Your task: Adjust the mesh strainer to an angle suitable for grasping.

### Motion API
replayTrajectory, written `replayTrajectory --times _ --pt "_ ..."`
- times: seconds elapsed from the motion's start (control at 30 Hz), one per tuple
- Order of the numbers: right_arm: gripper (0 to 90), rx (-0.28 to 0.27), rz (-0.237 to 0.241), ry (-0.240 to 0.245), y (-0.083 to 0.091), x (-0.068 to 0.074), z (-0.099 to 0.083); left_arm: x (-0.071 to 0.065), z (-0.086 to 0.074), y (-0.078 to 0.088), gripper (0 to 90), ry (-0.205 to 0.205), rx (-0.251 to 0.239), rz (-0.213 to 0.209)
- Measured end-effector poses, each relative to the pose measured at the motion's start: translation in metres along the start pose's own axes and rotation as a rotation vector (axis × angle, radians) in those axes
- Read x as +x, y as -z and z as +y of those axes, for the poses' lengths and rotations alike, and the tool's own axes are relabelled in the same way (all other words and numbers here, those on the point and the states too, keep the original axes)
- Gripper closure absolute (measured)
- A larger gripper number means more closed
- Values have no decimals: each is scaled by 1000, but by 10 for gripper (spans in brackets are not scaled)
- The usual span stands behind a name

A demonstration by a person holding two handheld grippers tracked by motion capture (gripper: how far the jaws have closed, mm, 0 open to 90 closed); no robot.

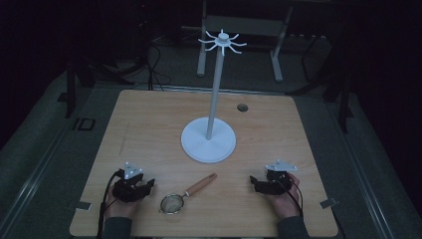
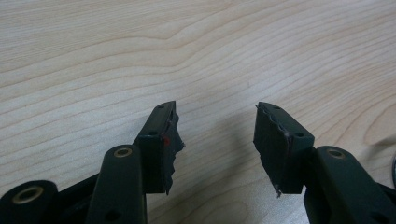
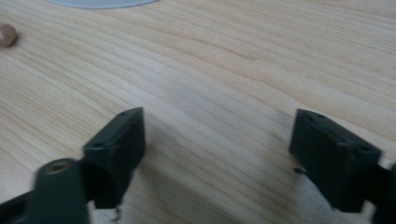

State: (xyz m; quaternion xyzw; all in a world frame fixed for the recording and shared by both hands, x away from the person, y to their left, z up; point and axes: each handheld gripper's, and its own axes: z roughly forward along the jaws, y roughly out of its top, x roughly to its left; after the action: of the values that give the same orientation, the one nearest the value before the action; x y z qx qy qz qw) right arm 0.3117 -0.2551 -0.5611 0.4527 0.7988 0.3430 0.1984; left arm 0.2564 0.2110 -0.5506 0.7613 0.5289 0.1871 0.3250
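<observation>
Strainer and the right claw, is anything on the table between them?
In the high view, just bare wood separates the strainer from the right claw.

Small round mesh strainer (image 1: 172,203) with a wooden handle (image 1: 201,184), lying flat near the table's front edge, handle angled up and to the right toward a white stand (image 1: 208,140), tall pole, radial hooks on top, mid-table.

- The white stand base (image 3: 95,3) is cut off at the right gripper view's 12 o'clock edge.
- The wooden handle tip (image 3: 6,35) is clipped at 9 o'clock.
</observation>
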Motion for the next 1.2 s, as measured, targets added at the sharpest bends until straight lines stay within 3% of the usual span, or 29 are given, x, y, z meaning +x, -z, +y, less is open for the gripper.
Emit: replayTrajectory --times 0.13,0.5,0.7,0.83,1.07,1.2 --pt "290 -17 -15 12 1 2 0 0 0 2 499 2 -12 -4" --pt "390 -34 -39 3 3 2 -1 -5 4 10 502 17 -62 -49" --pt "485 -89 -27 -56 7 -4 -3 -10 9 15 502 10 -82 -68" --pt "505 -98 -39 -50 8 -2 -3 -15 13 18 505 -4 -94 -77" --pt "517 -101 -43 -43 8 -2 -4 -24 23 24 514 -26 -88 -102" --pt "516 -102 -49 -38 8 -1 -4 -34 32 24 531 -55 -56 -126"
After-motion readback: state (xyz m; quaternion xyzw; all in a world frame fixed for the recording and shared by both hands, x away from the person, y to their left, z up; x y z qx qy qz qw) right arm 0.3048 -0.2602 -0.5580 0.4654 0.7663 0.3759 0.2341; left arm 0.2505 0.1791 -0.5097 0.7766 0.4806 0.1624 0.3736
